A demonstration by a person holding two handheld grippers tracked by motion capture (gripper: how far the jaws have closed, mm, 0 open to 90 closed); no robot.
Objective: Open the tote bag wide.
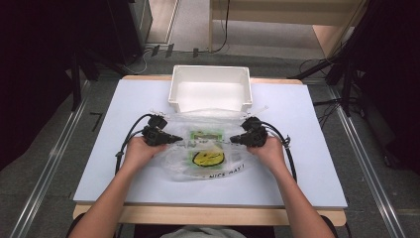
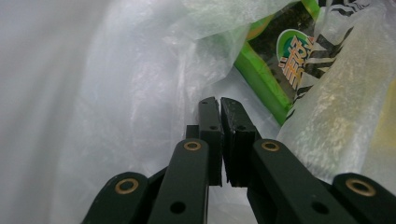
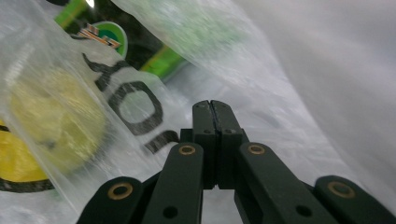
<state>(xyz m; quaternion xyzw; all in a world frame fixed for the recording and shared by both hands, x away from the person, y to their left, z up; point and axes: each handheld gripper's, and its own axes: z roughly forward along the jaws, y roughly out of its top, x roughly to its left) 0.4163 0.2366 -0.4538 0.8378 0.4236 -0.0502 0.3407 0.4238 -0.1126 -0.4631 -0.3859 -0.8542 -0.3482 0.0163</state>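
A clear plastic bag [image 1: 198, 171] printed with a yellow smiley face [image 1: 208, 157] and black letters lies in the middle of the white table. Inside it sits a green snack packet [image 1: 204, 134], which also shows through the film in the left gripper view [image 2: 275, 70] and the right gripper view [image 3: 116, 42]. My left gripper [image 1: 179, 140] comes in from the bag's left side, its jaws [image 2: 219, 100] pressed together with creased film running to their tips. My right gripper [image 1: 233, 140] points in from the right, its jaws [image 3: 210, 102] closed tight against the film.
An empty white bin [image 1: 173, 91] stands just behind the bag at the table's far edge. The white table top [image 1: 124, 173] extends to either side of the bag. Beyond the table are dark stands, cables on the floor and a wooden bench.
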